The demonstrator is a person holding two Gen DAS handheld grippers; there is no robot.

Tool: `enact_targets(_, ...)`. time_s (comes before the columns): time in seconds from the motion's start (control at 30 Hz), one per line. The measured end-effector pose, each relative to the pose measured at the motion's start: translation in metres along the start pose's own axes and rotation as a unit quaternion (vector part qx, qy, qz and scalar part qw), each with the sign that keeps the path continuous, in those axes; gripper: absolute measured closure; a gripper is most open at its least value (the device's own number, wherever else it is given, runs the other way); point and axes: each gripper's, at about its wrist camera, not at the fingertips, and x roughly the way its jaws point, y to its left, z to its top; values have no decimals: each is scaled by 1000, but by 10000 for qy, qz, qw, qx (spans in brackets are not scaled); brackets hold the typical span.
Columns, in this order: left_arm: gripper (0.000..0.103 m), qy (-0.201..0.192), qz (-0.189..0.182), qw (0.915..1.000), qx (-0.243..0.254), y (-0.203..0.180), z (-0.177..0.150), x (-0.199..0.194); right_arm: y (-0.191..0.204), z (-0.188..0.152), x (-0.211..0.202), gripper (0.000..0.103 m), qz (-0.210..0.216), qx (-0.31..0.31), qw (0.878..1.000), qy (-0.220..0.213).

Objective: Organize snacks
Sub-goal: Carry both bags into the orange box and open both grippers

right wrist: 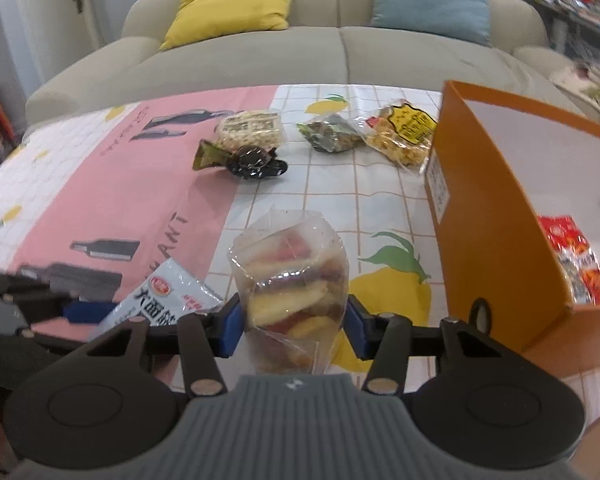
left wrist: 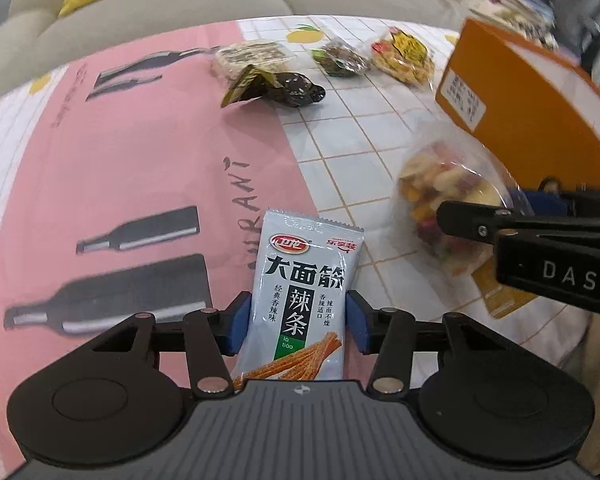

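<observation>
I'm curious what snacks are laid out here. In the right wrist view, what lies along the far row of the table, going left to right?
Pale rice-cracker packet → dark green packet of mixed nuts → clear bag of yellow crunchy snacks → tall orange cardboard box.
</observation>
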Motion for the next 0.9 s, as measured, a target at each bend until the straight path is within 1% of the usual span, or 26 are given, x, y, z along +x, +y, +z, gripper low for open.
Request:
enact_targets(0.1,47,-68,-53,9998,-164,2,2,-12,-4,2,-8,53,9,144,9999,-75)
enact_targets(0.23,47,-243,-160,9988,-396,3,8,-33,-5,5,-26,53,39,119,9996,-257)
enact_targets(0.33,47,-375,-303,9973,-563,1,15,-52,-5,10,-42,53,130,160,9989,-415)
enact_targets(0.47,47,-550,-467,9947,-734,-6,27,-76,-14,19,-66,53,331,409,9970,-570)
enact_targets(0.67,47,-770,-700,9914,-792,-31,52,-105,-42,32,-102,53,494,741,9932,-747)
enact_targets(0.9,47,-698,-1173,9875,-794,-65,87,-115,-87,51,-137,53,445,803,9916,-911)
